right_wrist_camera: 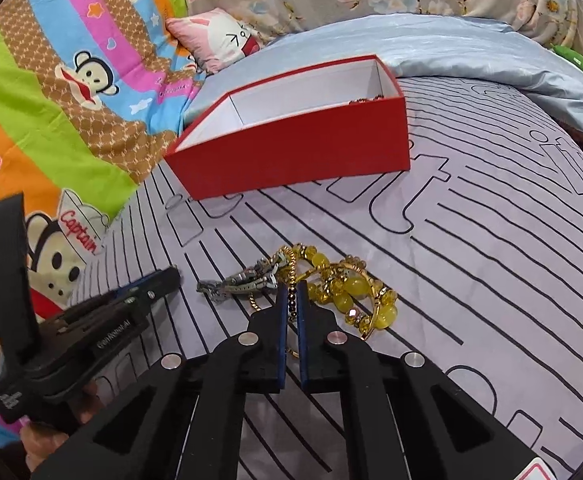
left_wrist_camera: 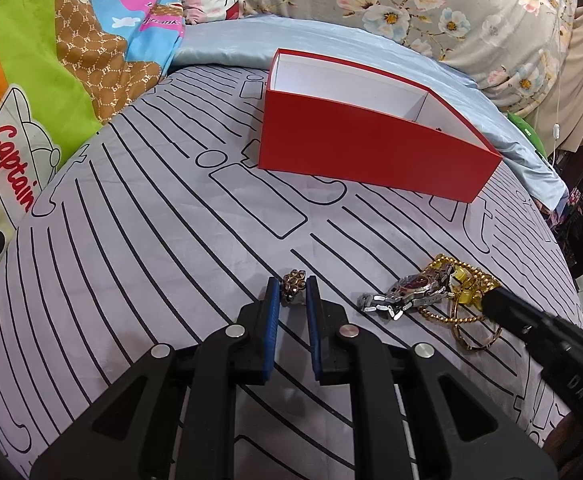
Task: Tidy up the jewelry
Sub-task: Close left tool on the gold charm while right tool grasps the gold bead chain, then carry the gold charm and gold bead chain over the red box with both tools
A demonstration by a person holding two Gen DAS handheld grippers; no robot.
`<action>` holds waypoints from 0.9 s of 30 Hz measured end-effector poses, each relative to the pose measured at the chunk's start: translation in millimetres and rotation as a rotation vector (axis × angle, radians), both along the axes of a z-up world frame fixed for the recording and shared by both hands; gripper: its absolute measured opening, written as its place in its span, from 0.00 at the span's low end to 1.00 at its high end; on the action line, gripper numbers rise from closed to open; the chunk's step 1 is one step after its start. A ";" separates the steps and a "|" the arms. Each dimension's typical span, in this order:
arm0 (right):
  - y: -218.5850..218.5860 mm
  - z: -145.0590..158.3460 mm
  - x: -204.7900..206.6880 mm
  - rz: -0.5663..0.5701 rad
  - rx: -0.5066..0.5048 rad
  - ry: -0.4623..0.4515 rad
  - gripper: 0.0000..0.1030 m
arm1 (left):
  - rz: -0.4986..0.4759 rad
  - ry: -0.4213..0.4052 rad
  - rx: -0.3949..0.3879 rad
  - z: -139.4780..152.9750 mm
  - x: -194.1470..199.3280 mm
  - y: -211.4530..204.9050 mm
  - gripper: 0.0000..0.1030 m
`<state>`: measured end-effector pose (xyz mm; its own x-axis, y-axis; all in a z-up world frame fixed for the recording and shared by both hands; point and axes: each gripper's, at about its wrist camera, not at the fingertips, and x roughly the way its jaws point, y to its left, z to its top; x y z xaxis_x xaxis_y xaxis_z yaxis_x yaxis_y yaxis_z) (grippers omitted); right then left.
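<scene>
Jewelry lies in a tangled pile (right_wrist_camera: 331, 292) on the striped bed sheet (left_wrist_camera: 151, 240), nearer the viewer than the red box (left_wrist_camera: 371, 148), which stands open-topped farther back on the bed with its long side facing both tools; a dark bit of something shows over its rim in the right view, too small to name. The pile is a silver watch (left_wrist_camera: 407, 292), yellow bead bracelets (right_wrist_camera: 351, 288) and gold chains (left_wrist_camera: 463, 320). The right tool (right_wrist_camera: 291, 292) sits right on the pile, its jaws narrowed to a slit on a dark beaded strand (right_wrist_camera: 291, 300) that runs along the gap. The left tool (left_wrist_camera: 293, 292), well left of the pile, is closed narrowly on a small brown cluster piece (left_wrist_camera: 293, 280), likely a ring or brooch. From either tool the box lies ahead and above, so each carry would, I judge, go forward and over the near wall
</scene>
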<state>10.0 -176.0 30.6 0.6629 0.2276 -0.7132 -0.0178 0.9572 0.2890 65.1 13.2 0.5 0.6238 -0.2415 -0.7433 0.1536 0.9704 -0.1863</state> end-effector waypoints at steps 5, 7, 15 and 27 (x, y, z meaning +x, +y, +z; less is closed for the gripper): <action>-7.2 16.2 -4.6 -0.020 -0.015 -0.038 0.04 | 0.000 0.000 0.001 0.2 -0.1 0.0 0.13; -9.8 20.9 -5.6 -0.027 -0.014 -0.048 0.04 | 0.000 0.000 0.001 0.2 0.0 0.1 0.13; -19.8 41.7 -13.6 -0.055 -0.016 -0.094 0.04 | 0.007 -0.004 -0.006 -0.8 -0.6 0.7 0.13; -27.2 58.5 -17.4 -0.053 -0.025 -0.127 0.04 | -0.001 0.003 -0.001 0.8 -1.5 0.4 0.13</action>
<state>-7.4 -203.3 89.1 0.7591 0.1726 -0.6277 -0.0017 0.9647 0.2633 63.6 13.6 1.3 0.6209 -0.2429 -0.7453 0.1542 0.9700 -0.1877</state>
